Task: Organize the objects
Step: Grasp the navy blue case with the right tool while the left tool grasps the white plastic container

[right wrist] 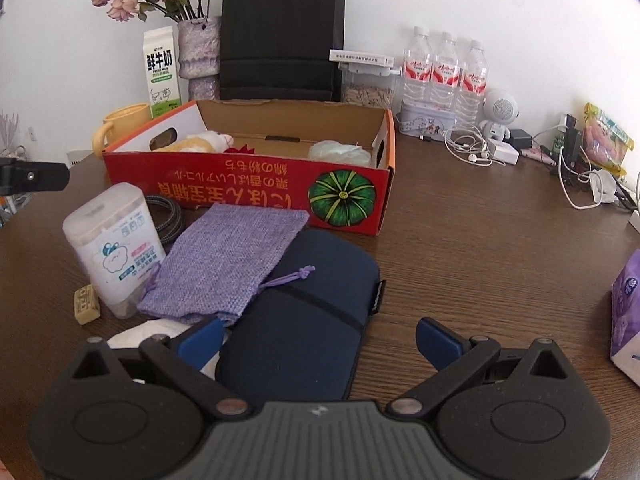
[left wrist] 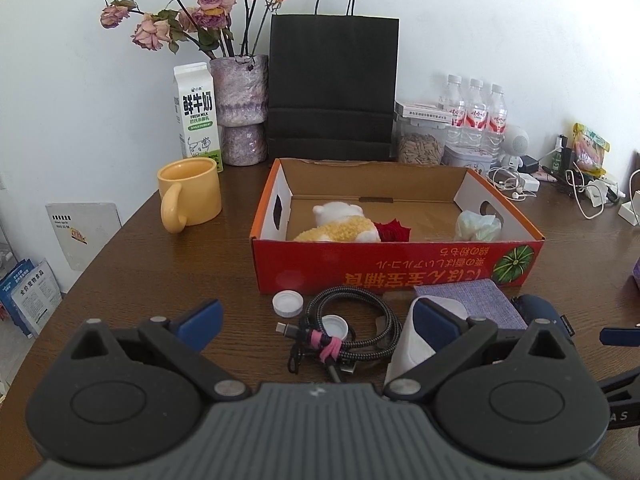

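A red cardboard box (left wrist: 400, 266) (right wrist: 248, 190) sits mid-table and holds a plush toy (left wrist: 340, 226), a red rose (left wrist: 394, 230) and a pale crumpled wad (left wrist: 478, 226). In front of it lie a coiled braided cable (left wrist: 348, 328), two white bottle caps (left wrist: 287, 303), a purple burlap pouch (right wrist: 228, 260), a navy case (right wrist: 304, 320) and a translucent swab container (right wrist: 114, 248). My left gripper (left wrist: 320, 320) is open above the cable. My right gripper (right wrist: 320, 340) is open, with the navy case's near end between its fingers.
A yellow mug (left wrist: 190, 194), milk carton (left wrist: 197, 110), vase of dried roses (left wrist: 242, 108), black paper bag (left wrist: 332, 84), seed jar (left wrist: 420, 140) and water bottles (left wrist: 474, 114) line the back. Tangled chargers and earphones (right wrist: 520, 148) clutter the right. A small beige block (right wrist: 86, 304) lies by the container.
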The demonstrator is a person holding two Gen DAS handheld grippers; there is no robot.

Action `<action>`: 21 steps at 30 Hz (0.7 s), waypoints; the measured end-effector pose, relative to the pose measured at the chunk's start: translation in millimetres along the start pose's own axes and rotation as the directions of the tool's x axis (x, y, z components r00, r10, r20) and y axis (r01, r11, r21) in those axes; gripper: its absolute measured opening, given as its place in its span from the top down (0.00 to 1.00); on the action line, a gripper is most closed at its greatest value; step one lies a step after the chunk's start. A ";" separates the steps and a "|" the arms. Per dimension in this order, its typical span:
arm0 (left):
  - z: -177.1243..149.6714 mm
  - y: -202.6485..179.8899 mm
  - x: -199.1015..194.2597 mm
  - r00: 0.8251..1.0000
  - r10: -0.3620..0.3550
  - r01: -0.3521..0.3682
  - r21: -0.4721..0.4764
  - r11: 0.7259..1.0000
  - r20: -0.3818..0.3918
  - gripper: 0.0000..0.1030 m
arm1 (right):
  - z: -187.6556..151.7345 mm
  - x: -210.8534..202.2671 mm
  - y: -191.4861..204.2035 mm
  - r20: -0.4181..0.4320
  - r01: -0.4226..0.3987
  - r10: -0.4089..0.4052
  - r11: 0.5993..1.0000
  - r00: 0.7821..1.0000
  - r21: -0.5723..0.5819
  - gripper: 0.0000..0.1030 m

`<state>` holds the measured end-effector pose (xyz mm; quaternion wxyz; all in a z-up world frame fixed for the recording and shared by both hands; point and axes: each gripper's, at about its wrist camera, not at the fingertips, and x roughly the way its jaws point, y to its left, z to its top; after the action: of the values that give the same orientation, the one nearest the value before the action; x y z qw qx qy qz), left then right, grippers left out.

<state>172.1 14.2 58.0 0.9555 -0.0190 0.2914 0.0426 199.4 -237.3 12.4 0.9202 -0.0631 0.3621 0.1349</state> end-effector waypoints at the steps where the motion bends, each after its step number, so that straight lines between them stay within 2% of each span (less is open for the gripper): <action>1: -0.4 -2.1 0.1 1.000 -0.009 0.009 -0.001 1.000 -0.007 0.00 | 2.4 4.1 0.4 -0.016 0.005 -0.005 1.000 1.000 0.013 0.00; 7: -1.1 -14.2 3.3 0.999 -0.027 0.027 0.009 1.000 -0.034 0.00 | 6.3 23.7 -5.5 -0.055 0.011 -0.007 0.997 0.998 0.075 0.04; 11: -3.6 -25.3 8.9 0.997 -0.048 0.050 0.026 0.998 -0.066 0.00 | 5.5 36.1 -14.7 -0.073 -0.024 0.035 0.989 0.997 0.146 0.17; 14: -6.8 -33.4 12.7 0.996 -0.048 0.052 0.048 0.997 -0.079 0.00 | 4.9 35.5 -16.9 -0.052 -0.015 0.023 0.988 0.998 0.154 0.28; 21: -14.1 -46.9 27.8 0.992 -0.039 0.047 0.068 0.997 -0.121 0.00 | 0.6 31.4 -24.5 -0.030 -0.045 0.050 0.988 0.998 0.147 0.35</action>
<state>191.6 -31.5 31.4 0.9370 0.0058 0.3491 0.0104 229.0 -254.2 -8.2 0.9126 0.0109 0.3880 0.1287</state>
